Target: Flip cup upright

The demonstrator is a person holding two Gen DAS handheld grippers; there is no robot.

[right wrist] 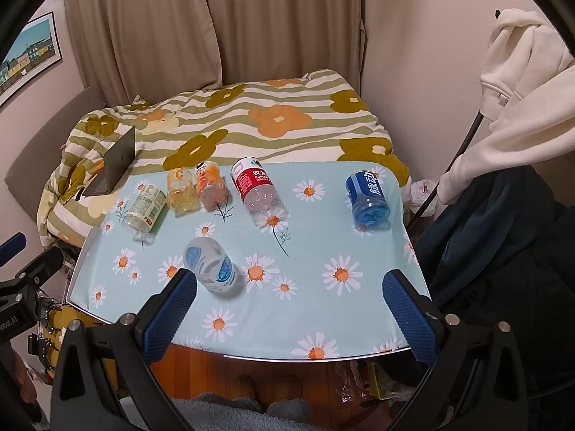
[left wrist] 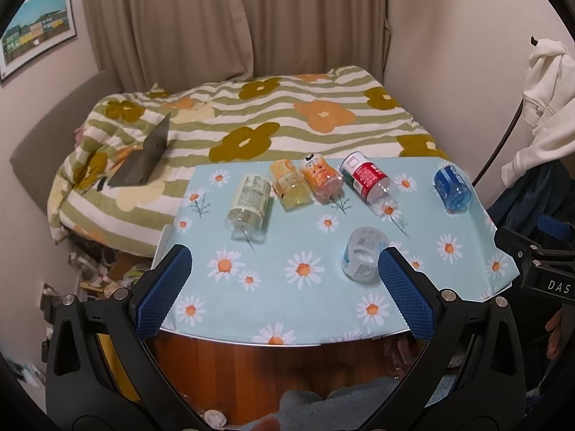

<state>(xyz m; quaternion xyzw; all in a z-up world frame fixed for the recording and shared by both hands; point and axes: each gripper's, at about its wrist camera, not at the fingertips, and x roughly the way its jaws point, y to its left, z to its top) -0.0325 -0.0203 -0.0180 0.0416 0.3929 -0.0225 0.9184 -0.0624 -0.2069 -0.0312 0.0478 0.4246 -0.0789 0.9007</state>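
Tabletop (right wrist: 316, 309): daisy-print blue cloth, six cut-bottle cups lying on their sides.
Nearest cup (right wrist: 212, 264): clear with a pale blue and white label, writing too small to read; on its side near the front left, just beyond the right gripper's left finger.
Red-label cup (right wrist: 257, 188): white Chinese characters on red, far centre.
Blue cup (right wrist: 367, 197): white Chinese characters reading 脉动, far right, well apart from the rest.
Orange cup (right wrist: 210, 185), yellow cup (right wrist: 180, 190) with a large "C", green-label cup (right wrist: 145, 208): clustered far left, small print unreadable.
Left gripper (left wrist: 287, 280): fingers wide, empty, nearest cup (left wrist: 363, 258) beside its right finger.
Right gripper (right wrist: 289, 301): fingers wide, empty.
Bed (right wrist: 251, 118): flowered striped quilt, open laptop (right wrist: 115, 161) on it.
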